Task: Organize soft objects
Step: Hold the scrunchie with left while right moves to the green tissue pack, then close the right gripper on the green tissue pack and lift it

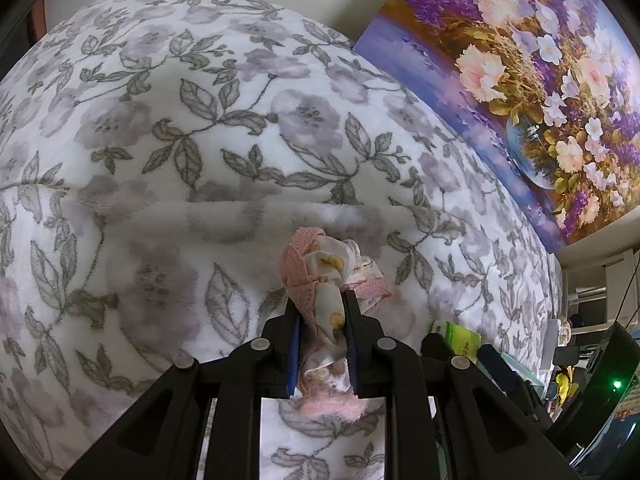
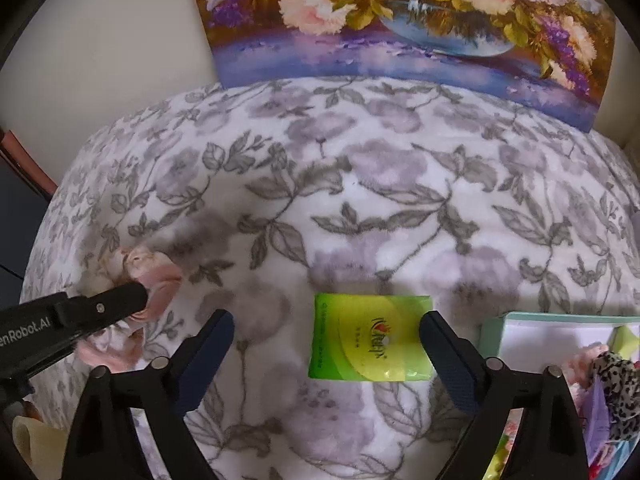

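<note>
The left gripper (image 1: 322,312) is clamped on a pink-trimmed floral cloth (image 1: 320,268) above the flowered blanket (image 1: 160,140), while the right gripper (image 2: 326,334) has its jaws wide apart over a green packet (image 2: 370,338).

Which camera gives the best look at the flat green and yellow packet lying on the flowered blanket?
The right wrist view: the flat green and yellow packet lies whole on the flowered blanket. The left wrist view shows only a corner behind gripper parts.

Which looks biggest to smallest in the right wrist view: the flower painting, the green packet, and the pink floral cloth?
1. flower painting, the largest, though partly cut off at the top.
2. green packet.
3. pink floral cloth, smallest as seen, but partly hidden by the left gripper, so unsure.
</note>
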{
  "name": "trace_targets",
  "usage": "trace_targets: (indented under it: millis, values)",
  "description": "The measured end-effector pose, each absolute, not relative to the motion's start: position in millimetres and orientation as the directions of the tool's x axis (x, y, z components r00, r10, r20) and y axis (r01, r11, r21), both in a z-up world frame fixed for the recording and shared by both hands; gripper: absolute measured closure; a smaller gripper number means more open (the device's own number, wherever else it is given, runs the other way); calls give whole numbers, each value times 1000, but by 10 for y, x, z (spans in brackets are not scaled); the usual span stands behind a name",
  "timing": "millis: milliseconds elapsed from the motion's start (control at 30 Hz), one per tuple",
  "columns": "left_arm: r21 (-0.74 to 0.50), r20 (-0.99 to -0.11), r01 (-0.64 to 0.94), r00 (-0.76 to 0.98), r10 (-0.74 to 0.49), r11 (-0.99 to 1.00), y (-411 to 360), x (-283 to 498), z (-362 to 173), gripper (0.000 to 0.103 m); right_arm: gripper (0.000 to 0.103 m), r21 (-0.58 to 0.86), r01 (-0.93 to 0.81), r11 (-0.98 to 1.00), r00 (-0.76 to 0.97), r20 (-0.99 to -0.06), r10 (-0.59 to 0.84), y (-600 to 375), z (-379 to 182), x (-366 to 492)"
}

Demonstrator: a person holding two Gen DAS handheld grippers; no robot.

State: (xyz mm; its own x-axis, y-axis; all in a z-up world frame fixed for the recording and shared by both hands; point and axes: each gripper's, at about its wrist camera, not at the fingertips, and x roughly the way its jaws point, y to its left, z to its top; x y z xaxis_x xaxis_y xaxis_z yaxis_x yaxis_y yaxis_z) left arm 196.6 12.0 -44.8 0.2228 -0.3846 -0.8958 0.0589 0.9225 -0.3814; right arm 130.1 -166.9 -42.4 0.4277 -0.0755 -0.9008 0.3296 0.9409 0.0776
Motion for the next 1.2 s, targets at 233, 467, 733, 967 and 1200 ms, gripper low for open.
trace_targets:
  millis: [233, 467, 733, 967, 1200]
  values:
    - [-378, -898, 58, 219, -381, 924, 127, 1964, -460, 83, 10, 0, 373, 928, 367, -918, -148, -1797, -543, 1278]
    - [-370, -903, 60, 210, -375, 927, 100, 1965, -490, 83, 16, -12, 367, 930, 332, -932, -143, -1789, -702, 1285]
    - [-362, -908, 63, 205, -367, 930, 90, 1966, -502, 83, 30, 1, 387, 922, 344, -928, -143, -1849, -664, 1241]
    - [-350, -911, 66, 208, -356, 935, 94, 1962, -496, 83, 37, 4, 393, 919, 340, -930, -141, -1870, -648, 1218]
    - [-345, -907, 75, 228, -353, 935, 113, 1940, -401, 83, 37, 9, 393, 919, 343, -929, -137, -1888, -570, 1159]
